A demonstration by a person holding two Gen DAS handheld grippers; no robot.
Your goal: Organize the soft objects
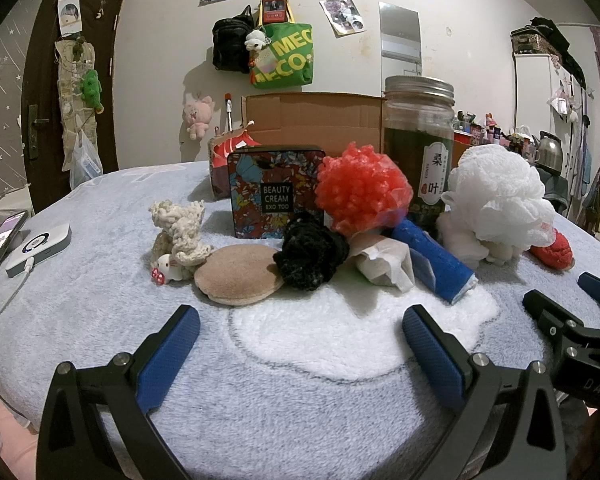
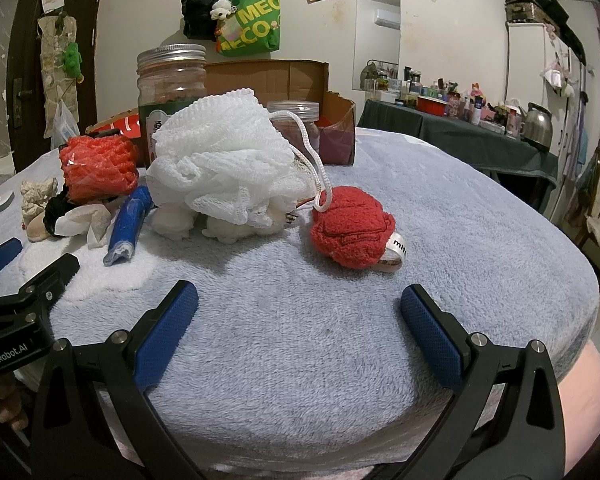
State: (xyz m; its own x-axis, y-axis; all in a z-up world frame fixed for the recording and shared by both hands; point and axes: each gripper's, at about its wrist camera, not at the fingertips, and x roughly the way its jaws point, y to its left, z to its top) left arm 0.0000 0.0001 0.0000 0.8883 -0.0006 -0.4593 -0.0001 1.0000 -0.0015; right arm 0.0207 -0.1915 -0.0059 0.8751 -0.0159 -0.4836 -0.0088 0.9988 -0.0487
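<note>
Soft items lie in a cluster on a blue-grey fleece blanket (image 1: 100,300). In the left wrist view: a cream knit scrunchie (image 1: 178,232), a tan round puff (image 1: 238,276), a black scrunchie (image 1: 310,256), crumpled tissue (image 1: 384,264), a blue roll (image 1: 432,260), a red foam net (image 1: 362,188), a white mesh bath pouf (image 1: 500,204) and a red plush (image 1: 552,252). My left gripper (image 1: 300,332) is open and empty, short of the puff. My right gripper (image 2: 300,304) is open and empty, just short of the red plush (image 2: 352,232); the pouf (image 2: 228,160) lies beyond it to the left.
A floral tin (image 1: 276,188), a tall lidded jar (image 1: 418,140) and an open cardboard box (image 1: 312,120) stand behind the cluster. A phone (image 1: 0,244) and a white charger (image 1: 40,248) lie at far left. The bed edge (image 2: 560,320) drops off at right.
</note>
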